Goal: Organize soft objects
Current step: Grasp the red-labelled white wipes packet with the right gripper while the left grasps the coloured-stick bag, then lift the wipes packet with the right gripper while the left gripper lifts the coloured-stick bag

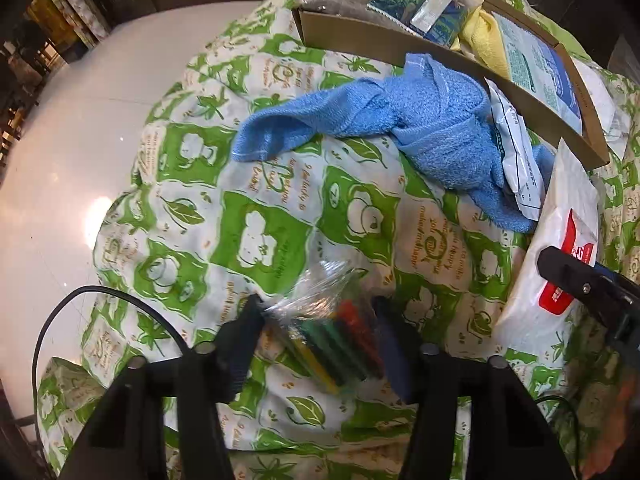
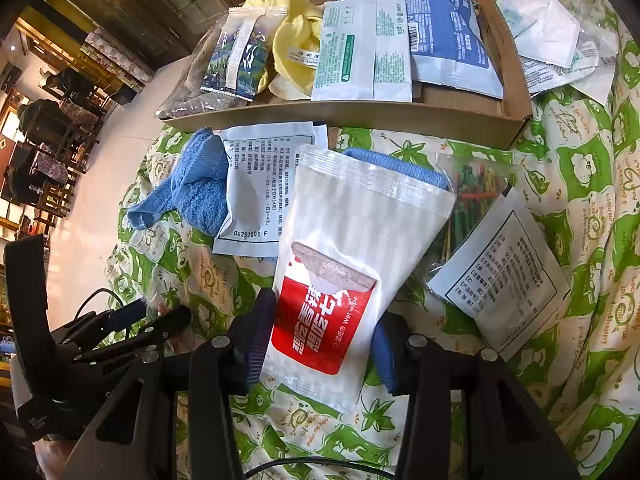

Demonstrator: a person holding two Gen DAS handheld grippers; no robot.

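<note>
Your left hand-held gripper (image 1: 320,332) has its jaws set on either side of a clear bag of coloured sticks (image 1: 332,344) lying on the green-and-white printed cloth (image 1: 192,208), though whether the pads actually press it you cannot tell. Your right hand-held gripper (image 2: 320,336) is clamped on the lower end of the white wet-wipe pack (image 2: 340,264) (red label facing up). The blue towel (image 1: 400,120) lies crumpled just in front of the cardboard tray (image 2: 340,118), which holds a yellow cloth (image 2: 296,40) and sachets.

Wipes pack (image 2: 340,280) — "Wet wipe".
</note>
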